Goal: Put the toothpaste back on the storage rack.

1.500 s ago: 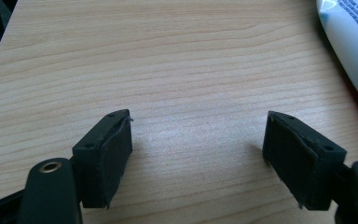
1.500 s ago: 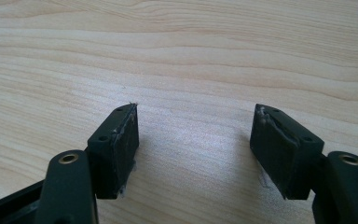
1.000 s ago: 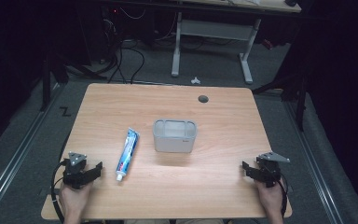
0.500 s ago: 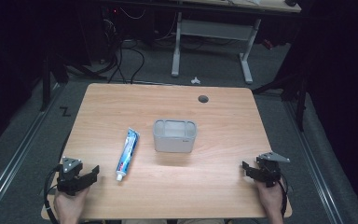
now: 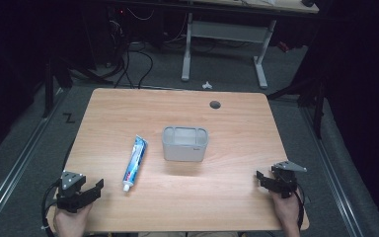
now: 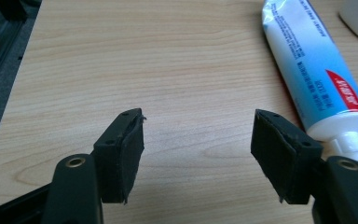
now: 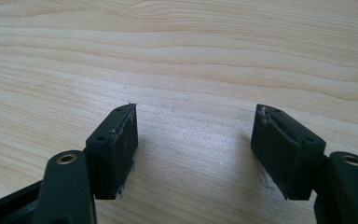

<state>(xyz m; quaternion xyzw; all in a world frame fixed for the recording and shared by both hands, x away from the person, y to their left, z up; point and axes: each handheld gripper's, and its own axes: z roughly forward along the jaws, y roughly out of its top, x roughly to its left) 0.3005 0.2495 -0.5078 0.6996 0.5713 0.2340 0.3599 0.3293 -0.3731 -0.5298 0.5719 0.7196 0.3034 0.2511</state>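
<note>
High view: toothpaste tube (image 5: 134,162) lies mid-table (image 5: 237,123), left of a grey bin (image 5: 185,143); left gripper (image 5: 94,187) and right gripper (image 5: 260,177) near the front corners, apparently empty | Left gripper view: jaws wide, tube cap just beside the right jaw | Right gripper view: jaws wide over bare wood.

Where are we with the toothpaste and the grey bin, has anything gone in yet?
Nothing looks done: the toothpaste tube lies flat on the table, left of the grey bin and apart from it. Neither gripper holds anything: left gripper and right gripper are open at the near corners. Likely left: grasping the tube and binning it.
</note>
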